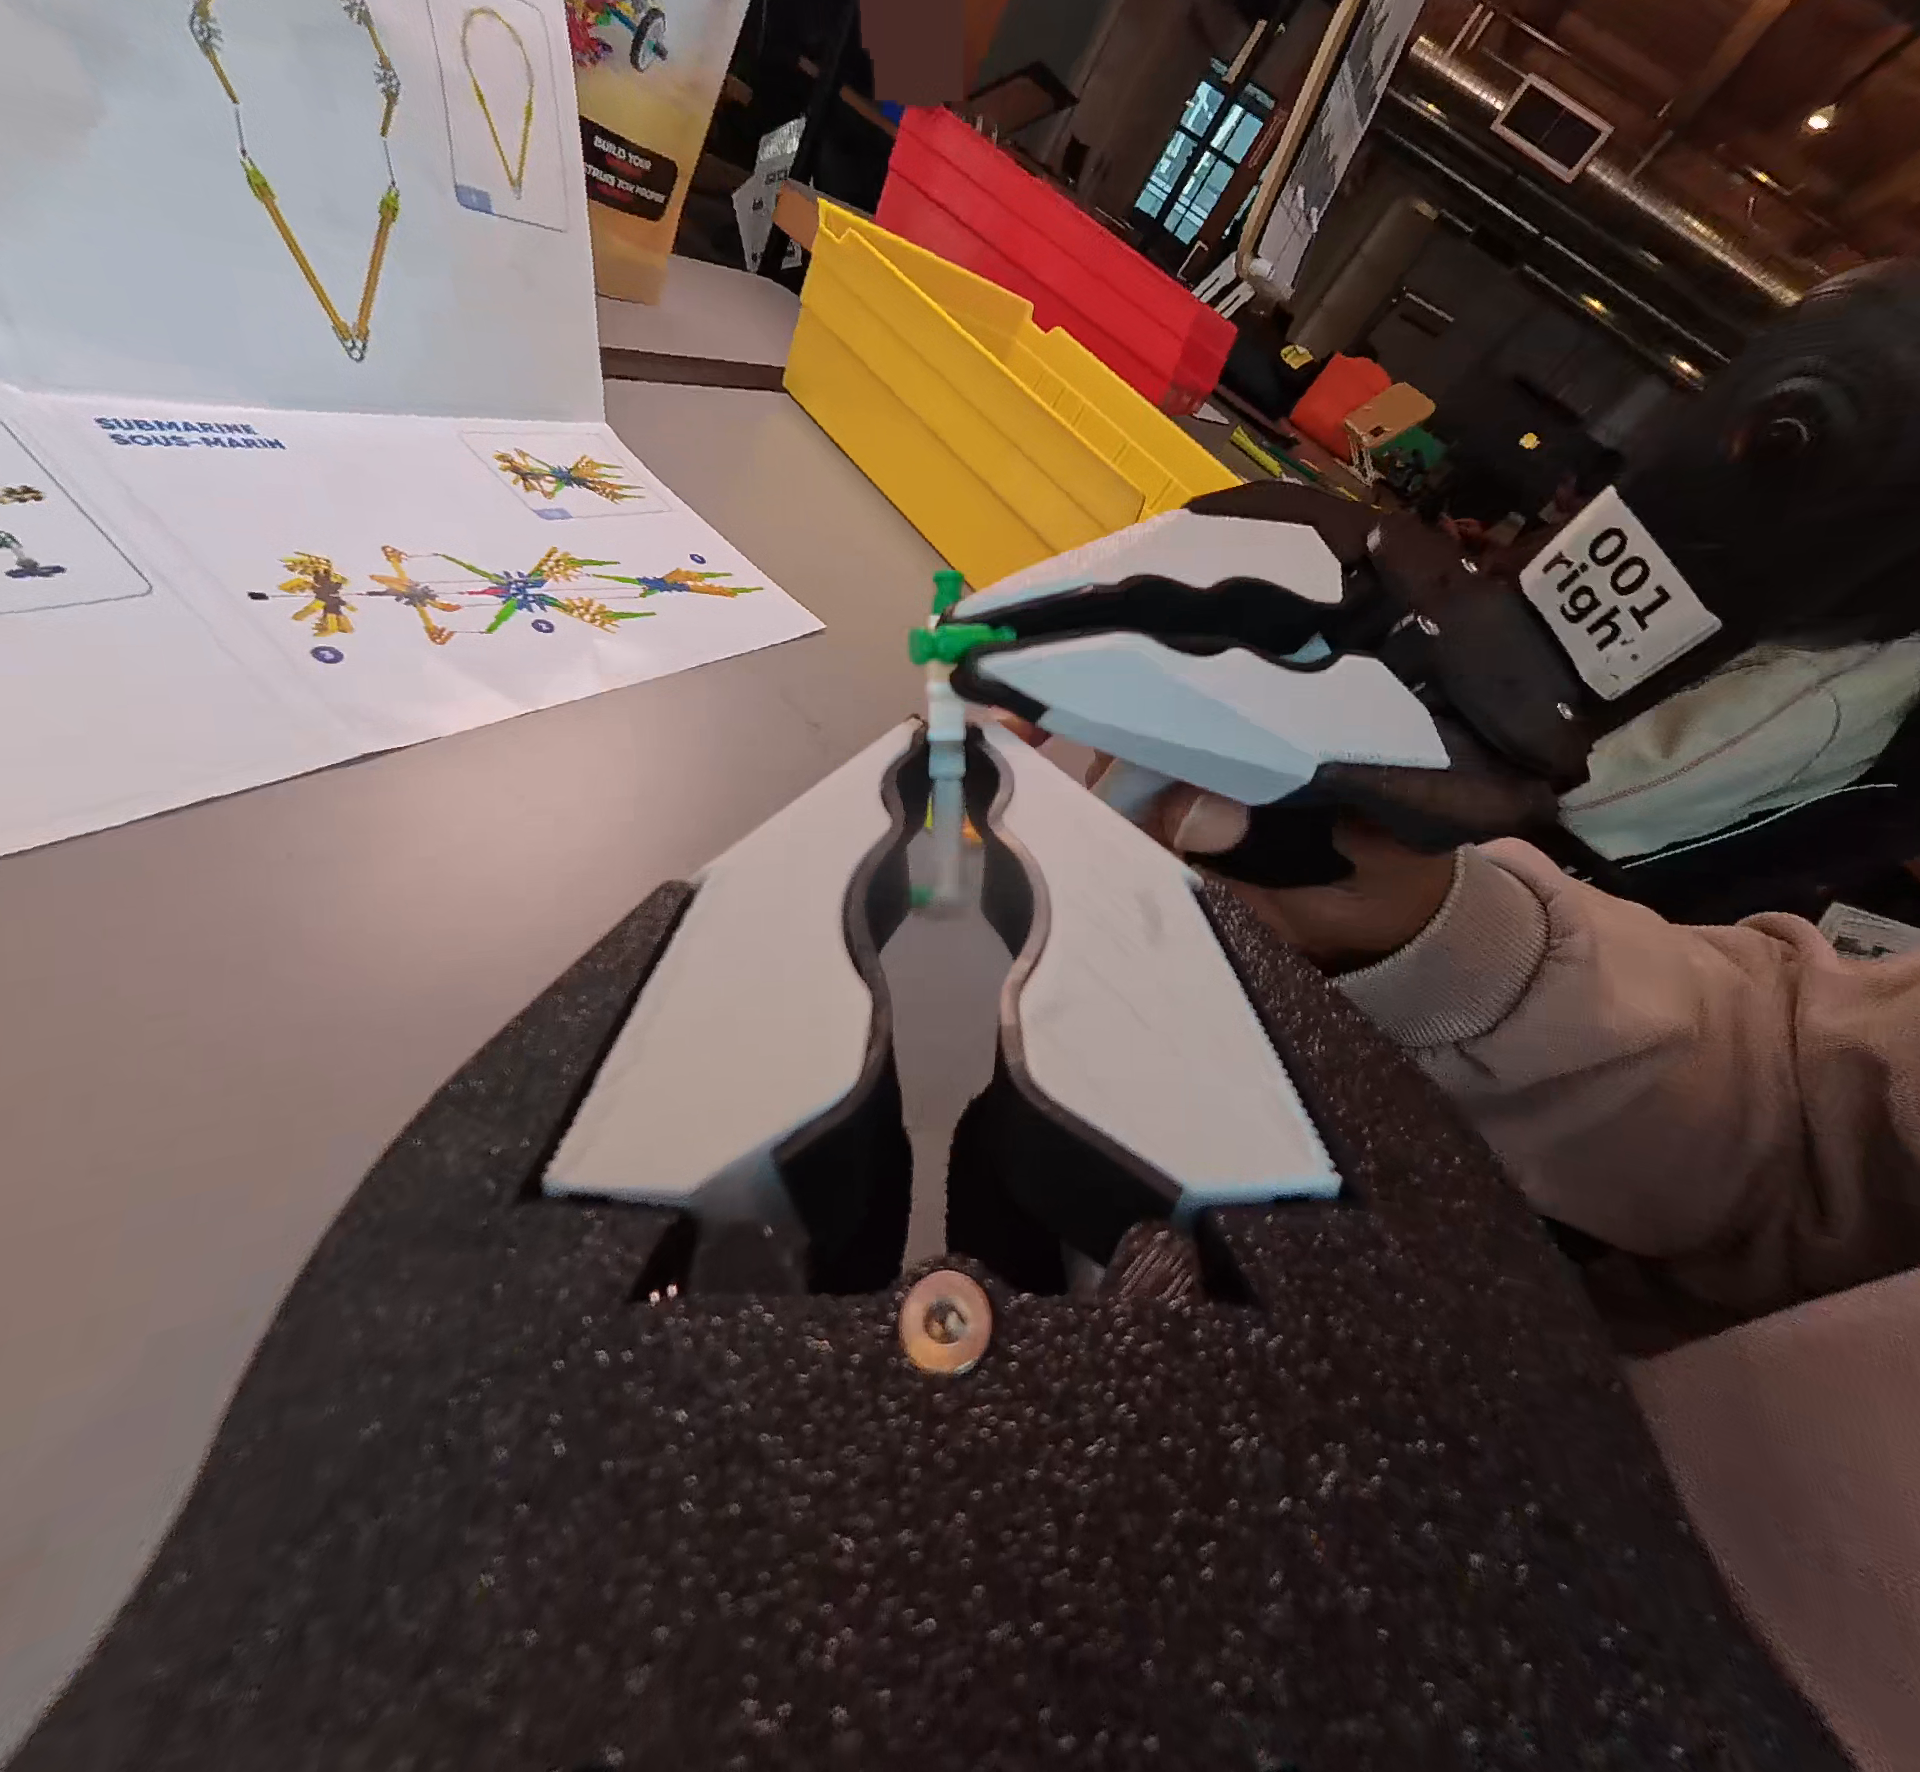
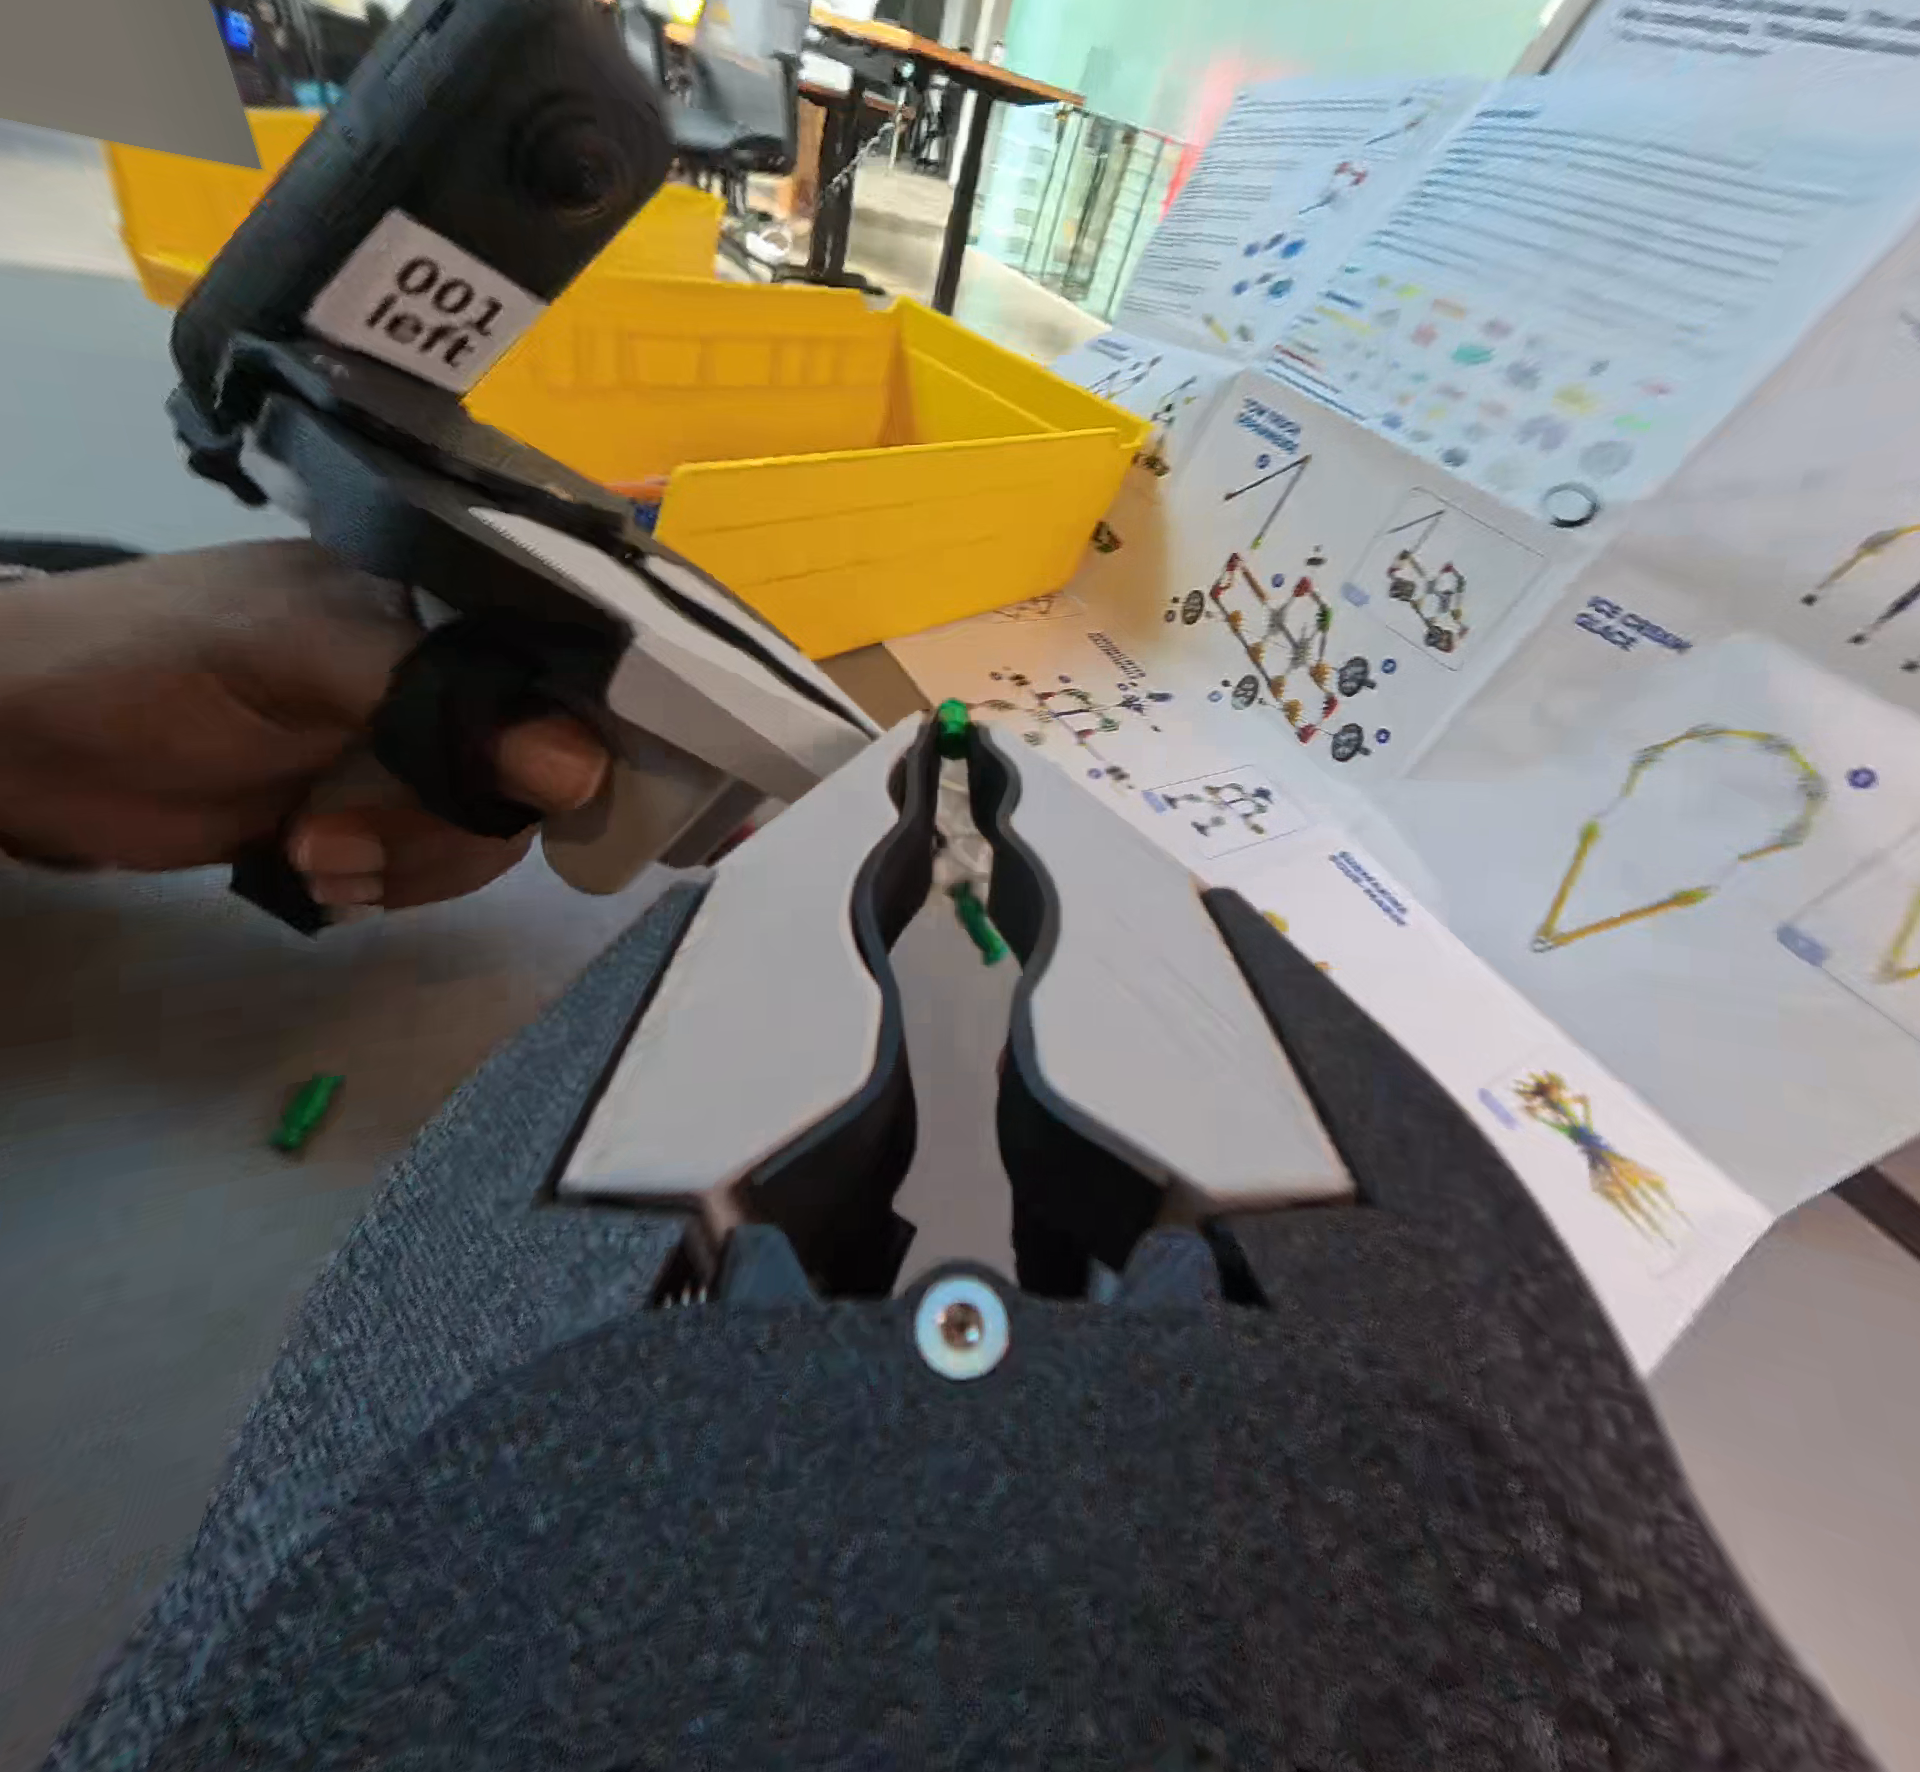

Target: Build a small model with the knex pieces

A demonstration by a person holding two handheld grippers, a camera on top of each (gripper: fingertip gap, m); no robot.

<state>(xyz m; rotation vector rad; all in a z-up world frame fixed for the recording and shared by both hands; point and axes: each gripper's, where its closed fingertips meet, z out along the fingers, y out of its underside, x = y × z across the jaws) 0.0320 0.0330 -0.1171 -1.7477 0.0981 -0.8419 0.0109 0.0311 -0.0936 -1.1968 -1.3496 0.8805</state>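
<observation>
My left gripper (image 1: pixel 948 743) is shut on a short white rod (image 1: pixel 945 787) that sticks out past its tips. My right gripper (image 1: pixel 961 650) comes in from the right and is shut on a small green connector (image 1: pixel 940 636) seated on the rod's far end. In the right wrist view my right gripper (image 2: pixel 951 733) pinches the green connector (image 2: pixel 951 720) at its tips, and the left gripper (image 2: pixel 727 683) meets it from the left. A green rod (image 2: pixel 980 922) shows between my right fingers, lower down. Both grippers hover above the grey table (image 1: pixel 260 995).
A folded instruction sheet (image 1: pixel 364 527) lies and stands at the left. A yellow bin (image 1: pixel 966 413) and a red bin (image 1: pixel 1049 247) stand behind. A loose green piece (image 2: pixel 307 1111) lies on the table. A toy box (image 1: pixel 644 60) stands behind the sheet. A person's hands hold both grippers. Only a small space, under 4 cm, lies between the two pairs of fingers. The loose green piece (image 2: pixel 307 1111) is about 15 cm from both grippers' fingertips.
</observation>
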